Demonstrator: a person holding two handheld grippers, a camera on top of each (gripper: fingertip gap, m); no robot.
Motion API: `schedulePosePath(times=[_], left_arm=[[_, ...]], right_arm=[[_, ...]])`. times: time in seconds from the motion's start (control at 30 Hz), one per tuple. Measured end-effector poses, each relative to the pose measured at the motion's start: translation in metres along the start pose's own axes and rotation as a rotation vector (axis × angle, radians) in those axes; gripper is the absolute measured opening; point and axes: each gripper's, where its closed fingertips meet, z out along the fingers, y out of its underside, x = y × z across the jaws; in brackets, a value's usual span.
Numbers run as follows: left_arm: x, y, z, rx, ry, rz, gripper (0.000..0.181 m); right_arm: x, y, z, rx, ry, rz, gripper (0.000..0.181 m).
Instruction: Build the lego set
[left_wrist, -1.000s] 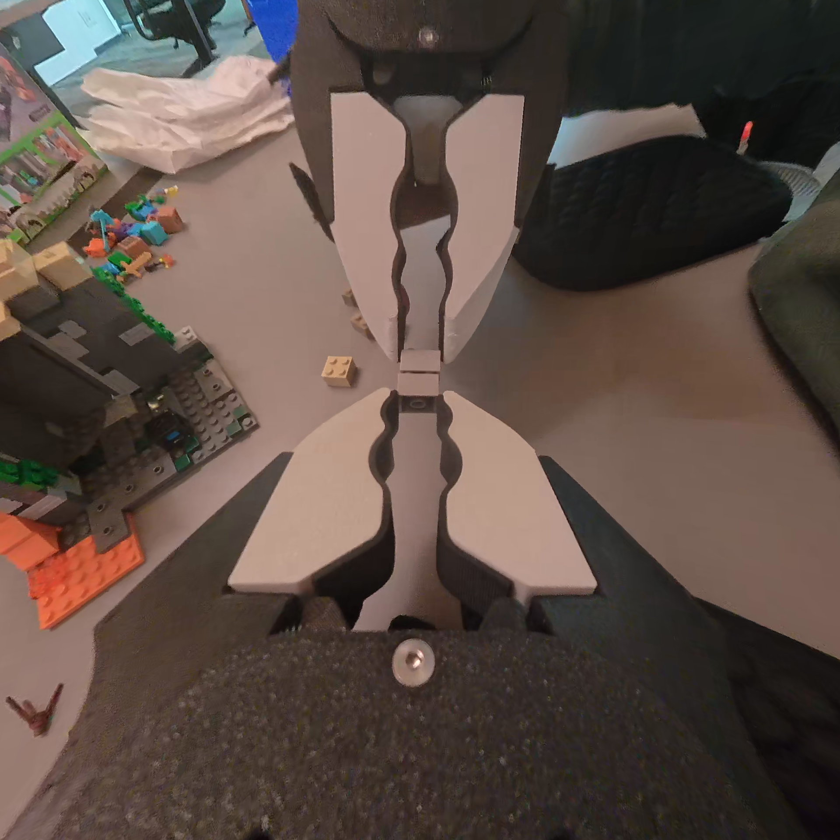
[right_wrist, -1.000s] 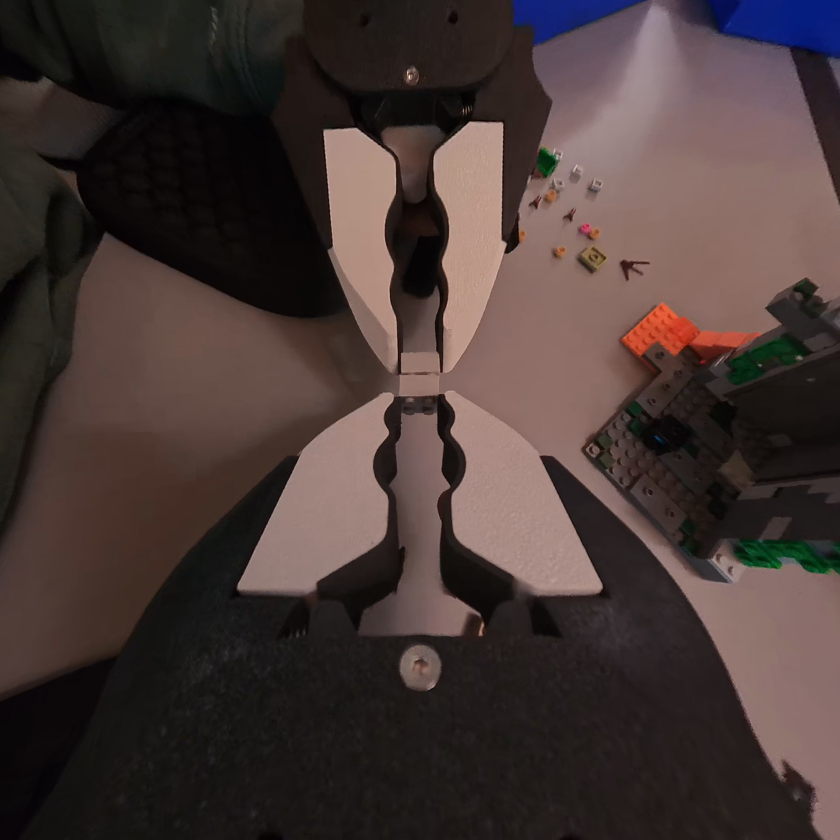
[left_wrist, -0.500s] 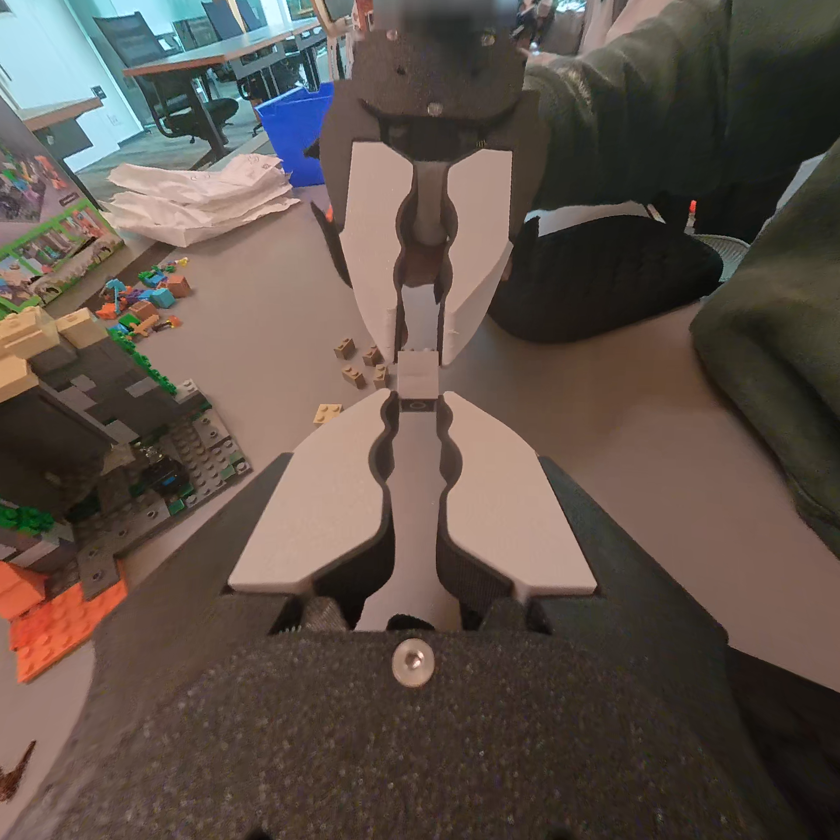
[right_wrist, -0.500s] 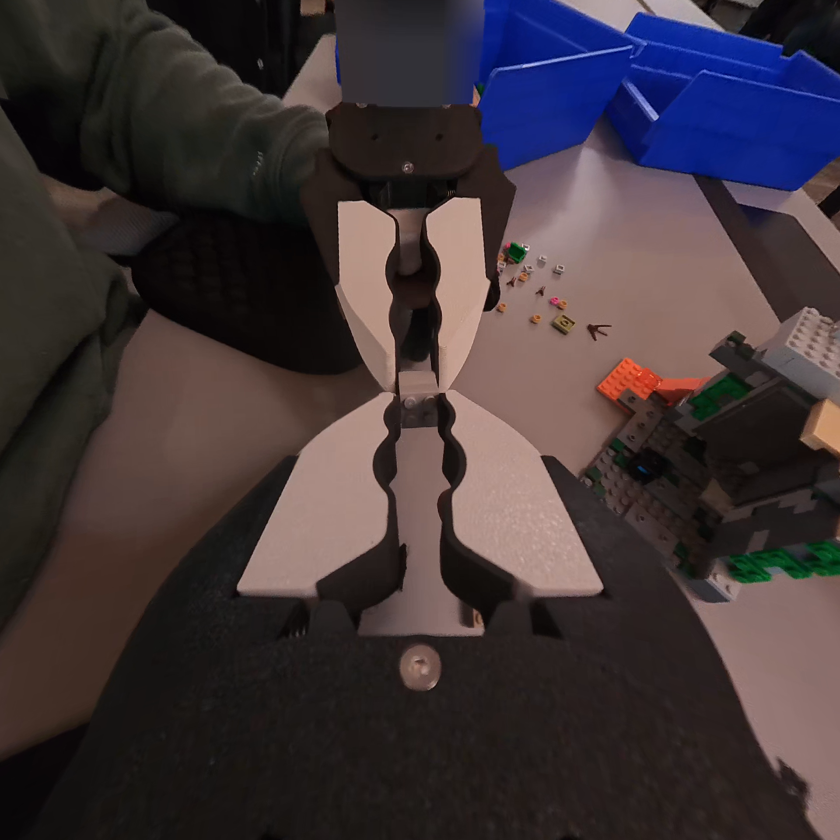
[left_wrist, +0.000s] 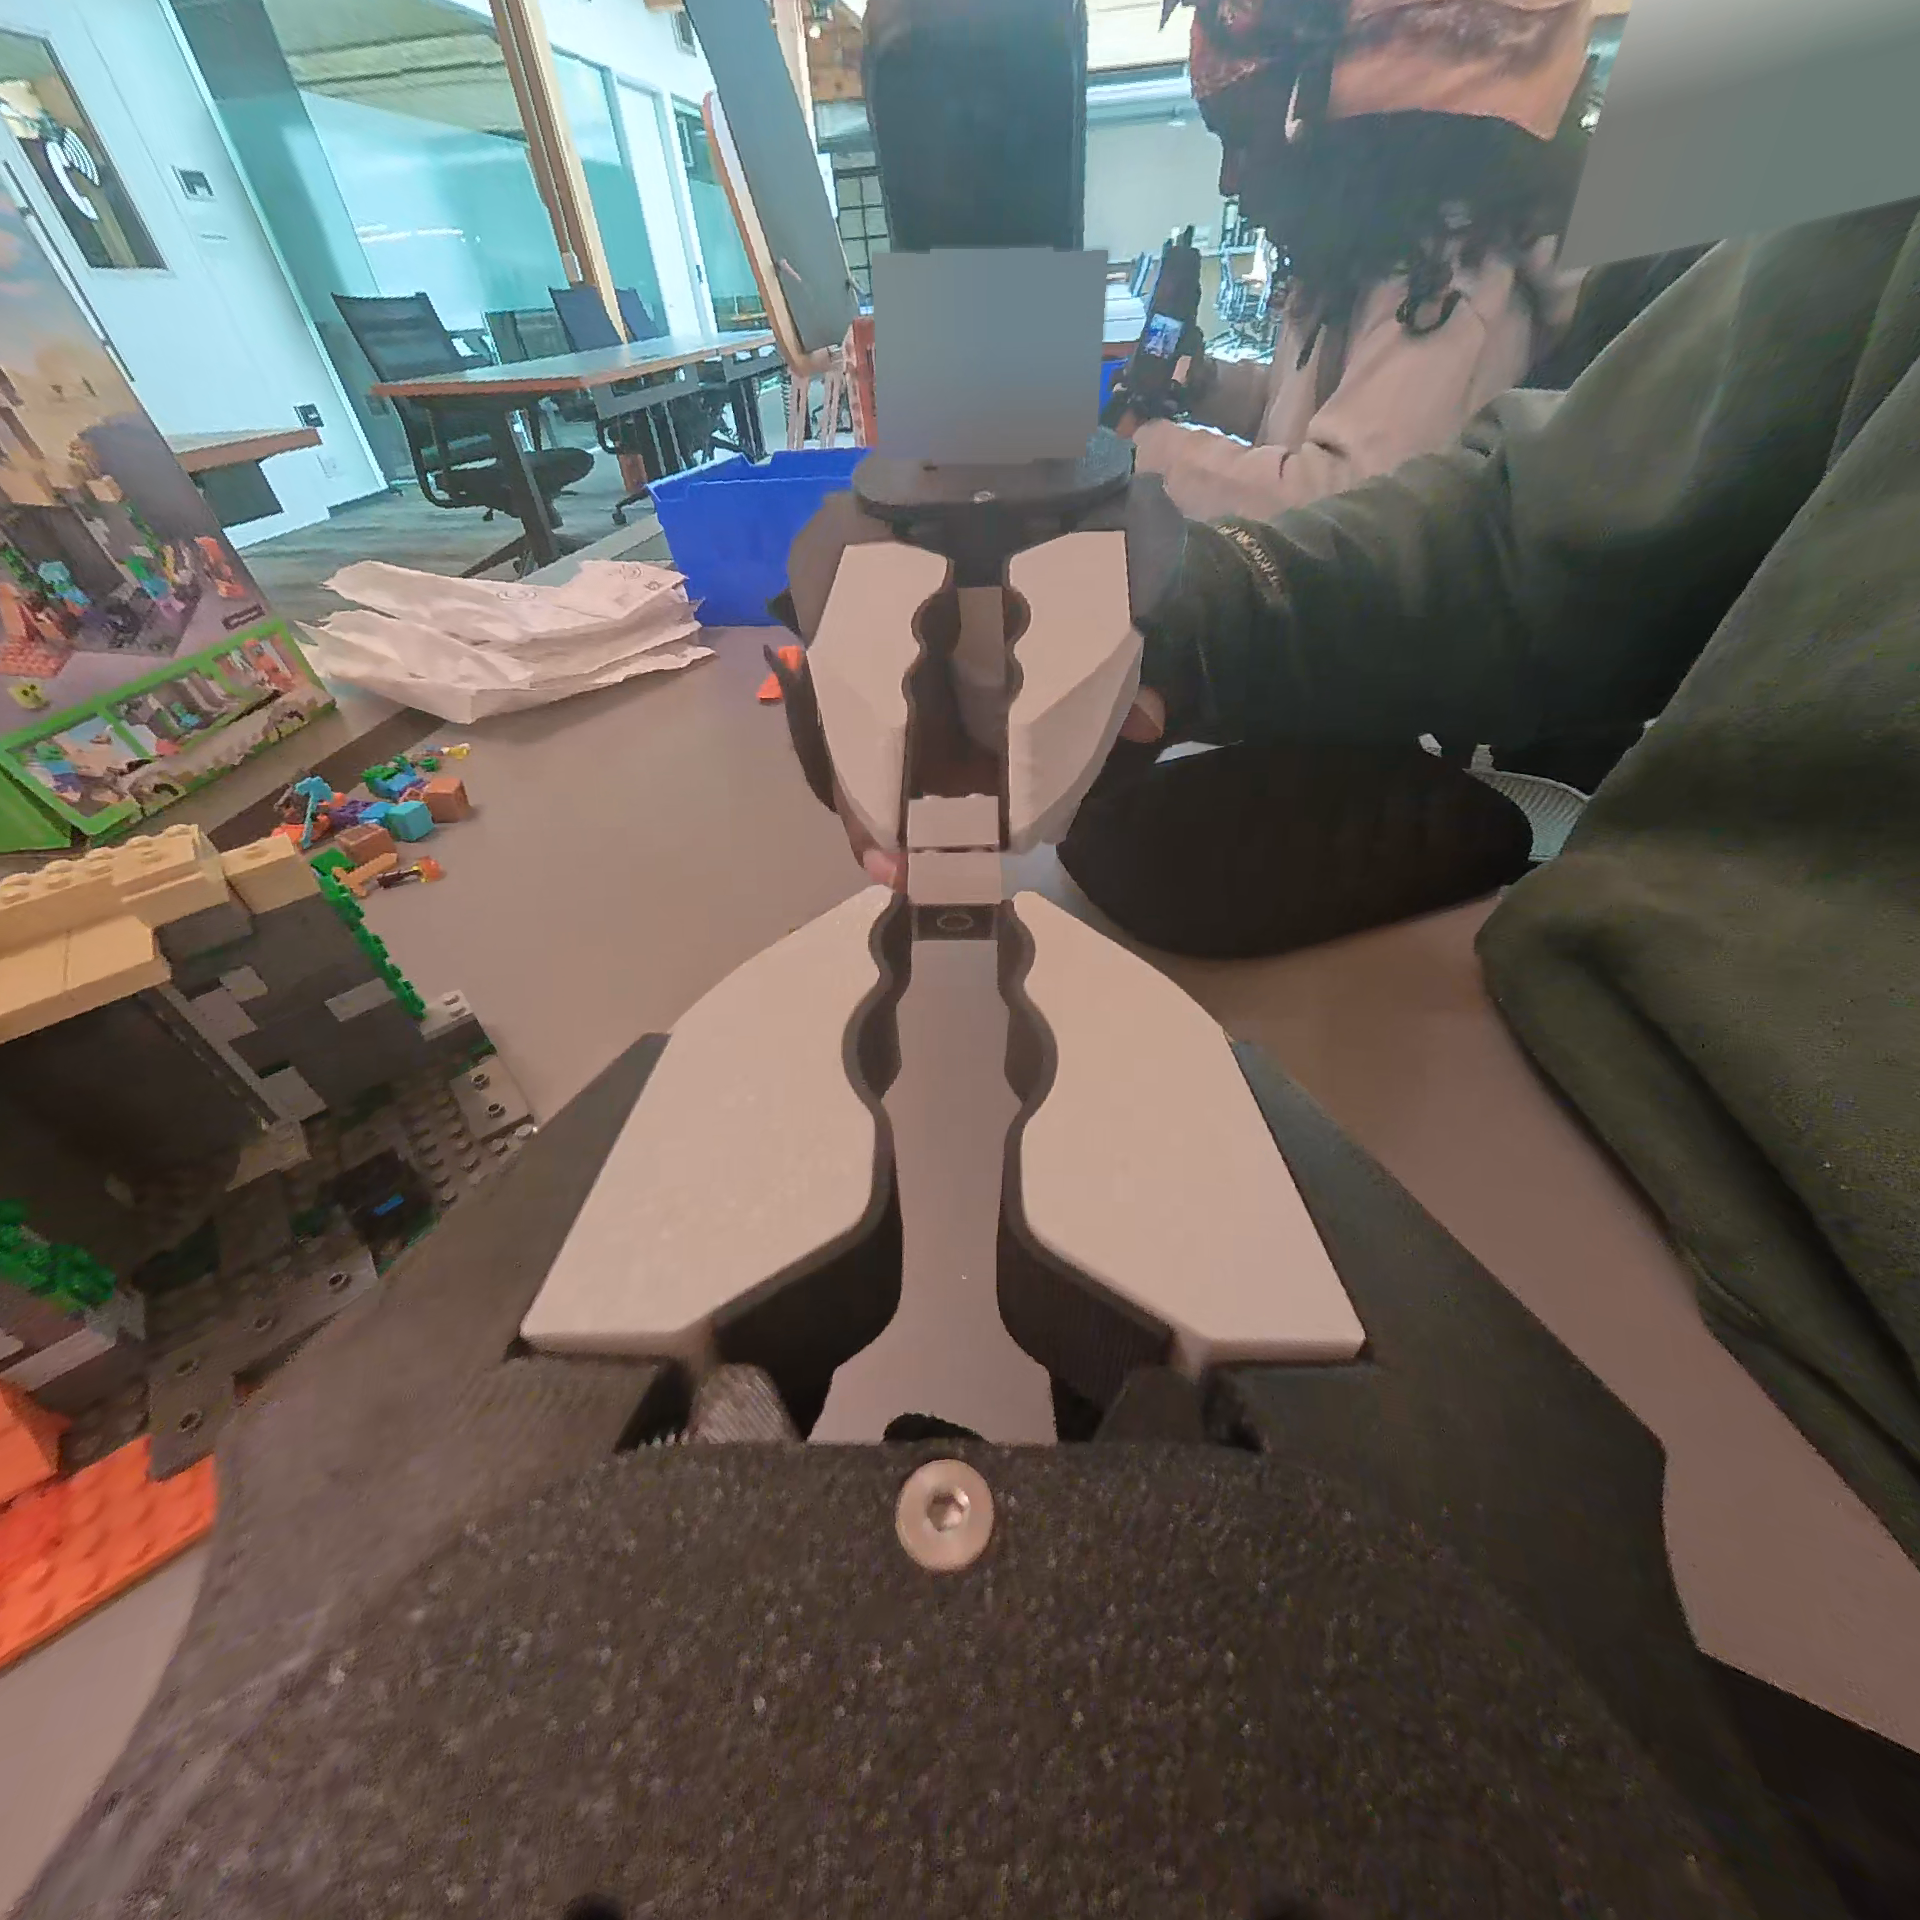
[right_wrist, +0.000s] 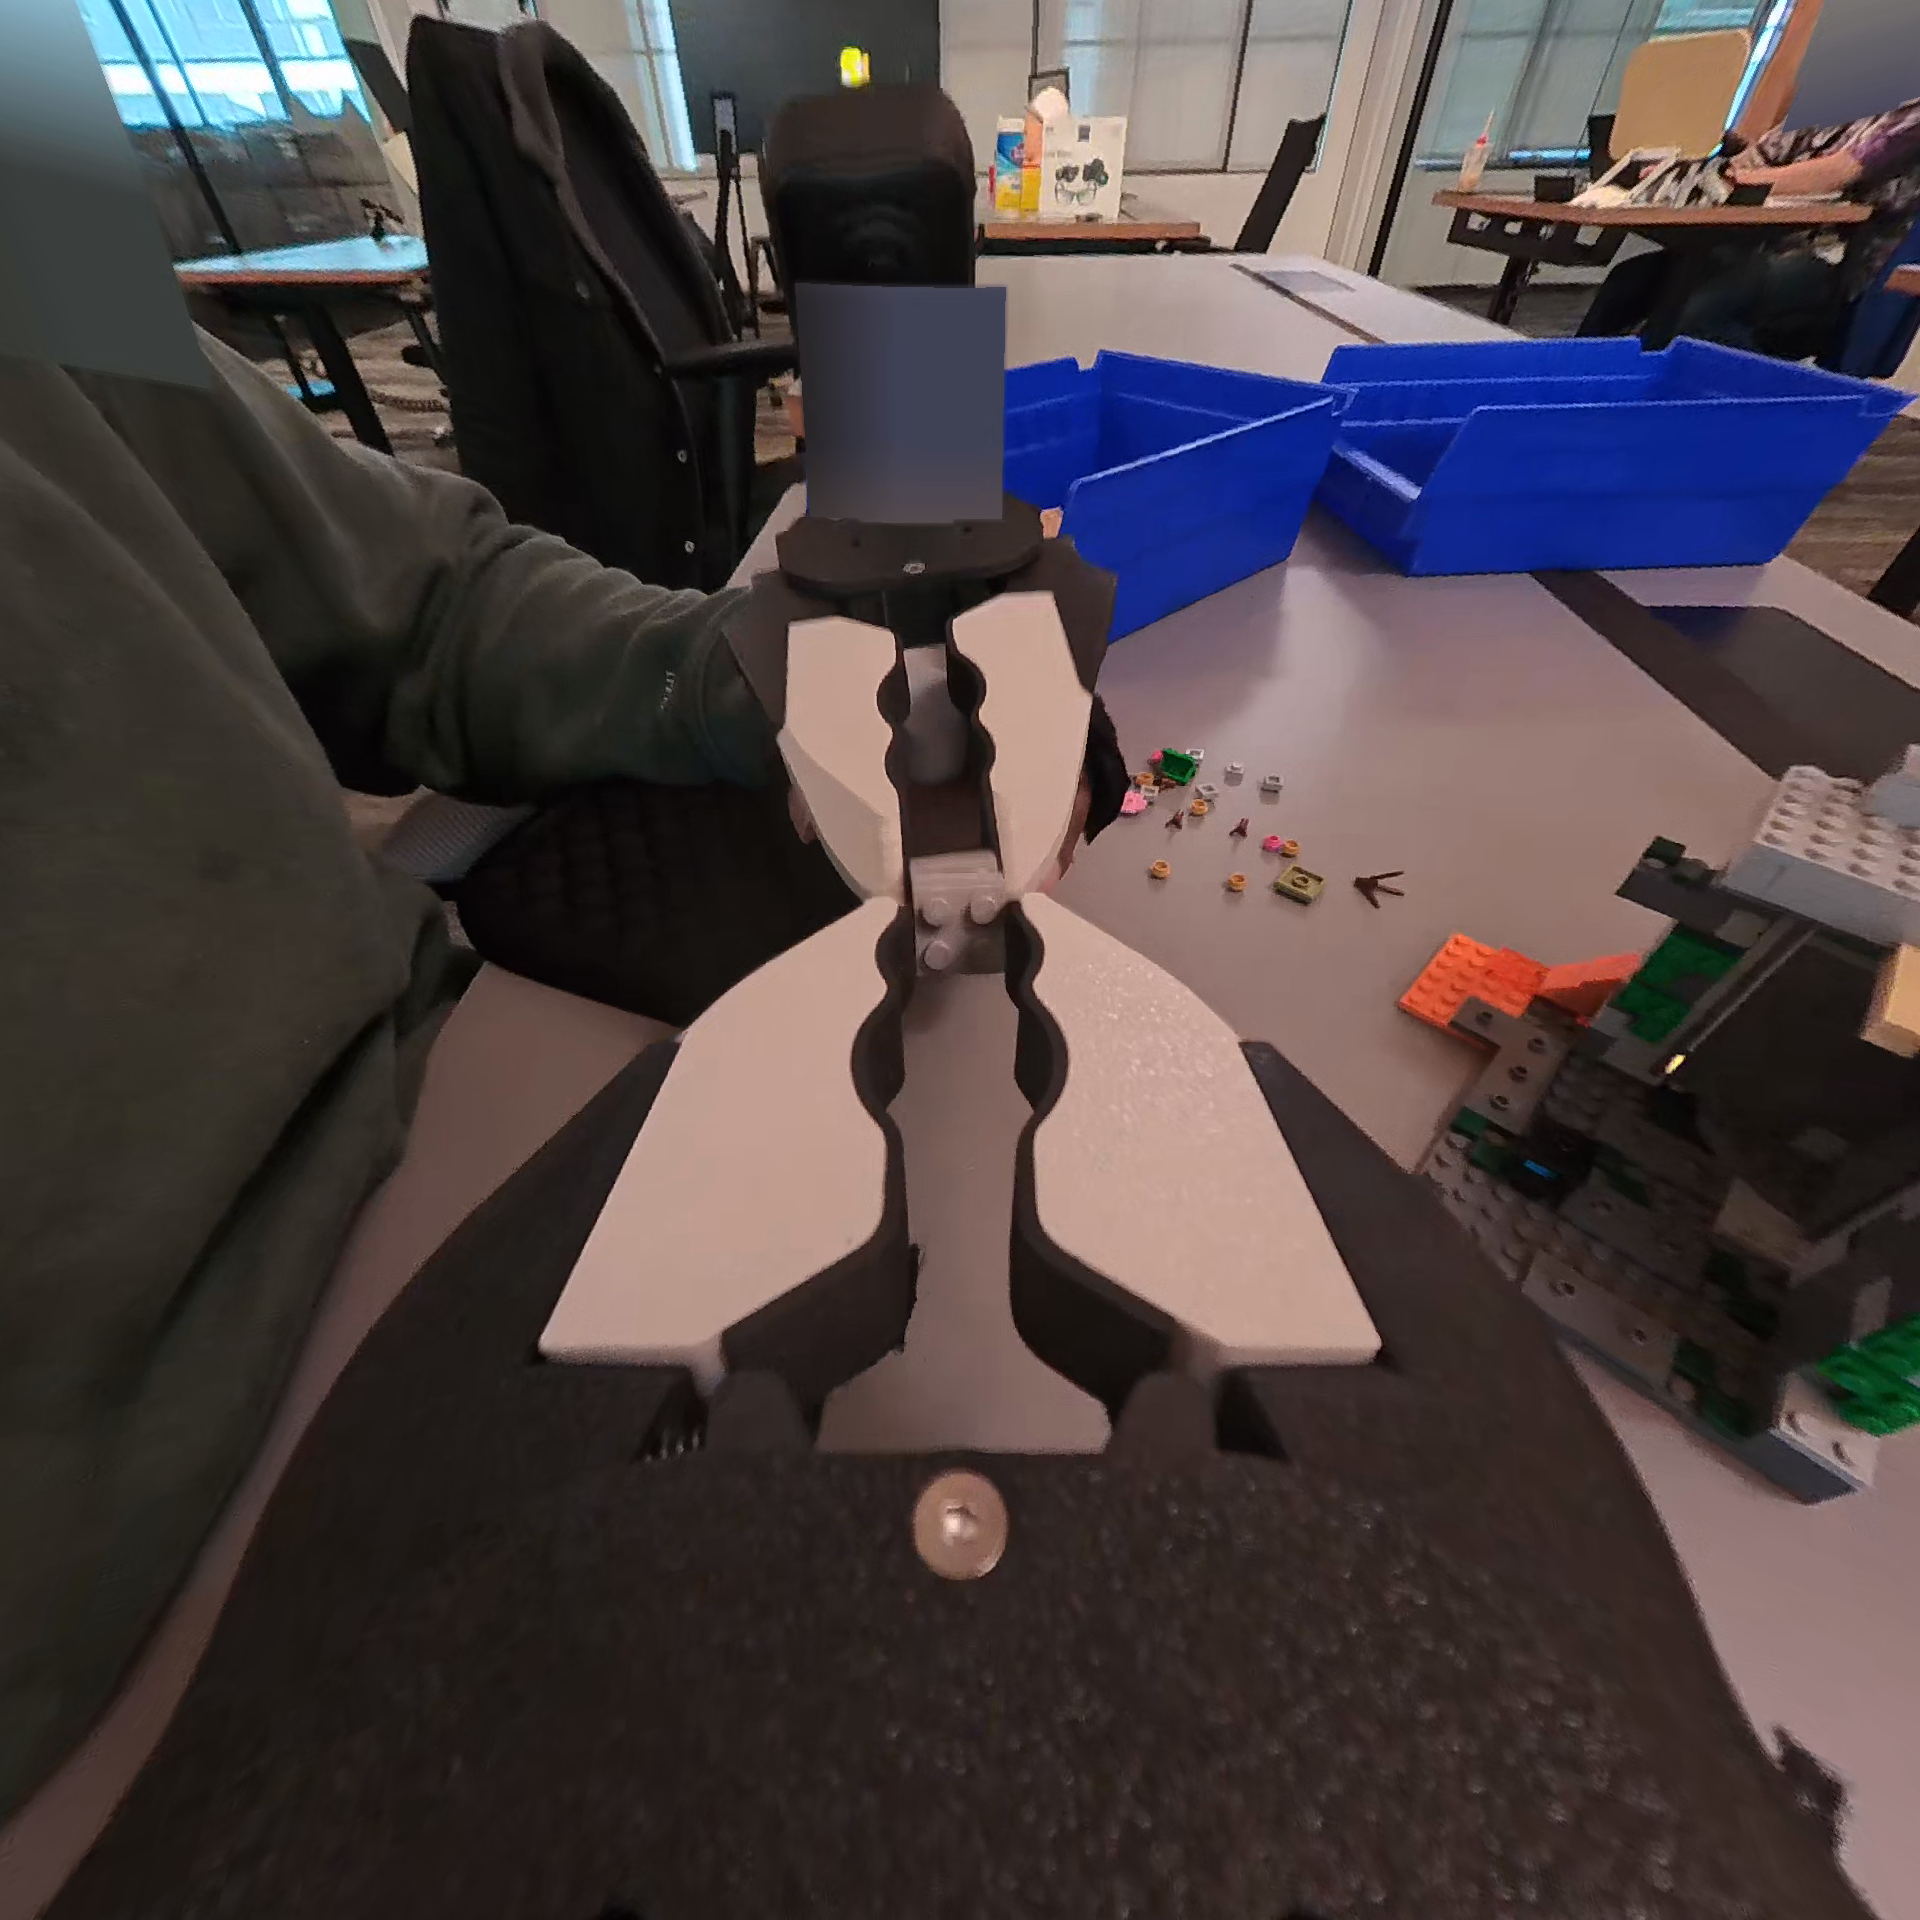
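Note:
My left gripper (left_wrist: 951, 906) is shut on a small grey lego piece (left_wrist: 951, 883), held above the table. My right gripper (right_wrist: 956, 935) is shut on a grey studded lego piece (right_wrist: 954, 928). The two grippers face each other tip to tip, and the two pieces touch between them. The right gripper also shows in the left wrist view (left_wrist: 948, 831), and the left gripper in the right wrist view (right_wrist: 948, 871). The partly built grey and green lego model (left_wrist: 208, 1049) stands on the table to my left; it also shows in the right wrist view (right_wrist: 1714, 1164).
Orange plates (left_wrist: 83, 1538) edge the model. Loose small pieces (right_wrist: 1236, 831) and coloured bricks (left_wrist: 384, 810) lie on the grey table. The set box (left_wrist: 114, 623), white bags (left_wrist: 499, 634) and blue bins (right_wrist: 1455, 457) stand farther back. A person's green sleeve (right_wrist: 468, 644) is close by.
Both grippers have tilted up and lifted together, so the room now shows behind them. The grey pieces stay gripped and pressed tip to tip; the studs now show in the right wrist view.

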Motion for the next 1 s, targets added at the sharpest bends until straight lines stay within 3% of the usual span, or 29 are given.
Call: schedulePosePath(times=[0.2,0.73,1.0], left_arm=[[0.007,-0.005,0.001,0.01,0.015,0.018,0.016],[0.004,0.022,0.008,-0.173,-0.018,0.099,0.016],[0.006,0.021,0.007,-0.165,-0.013,0.088,0.015]], right_arm=[[-0.006,0.007,0.002,-0.021,-0.004,-0.015,0.017],[-0.003,0.028,0.004,-0.221,0.006,-0.099,0.017],[-0.005,0.028,0.006,-0.197,0.009,-0.119,0.017]])
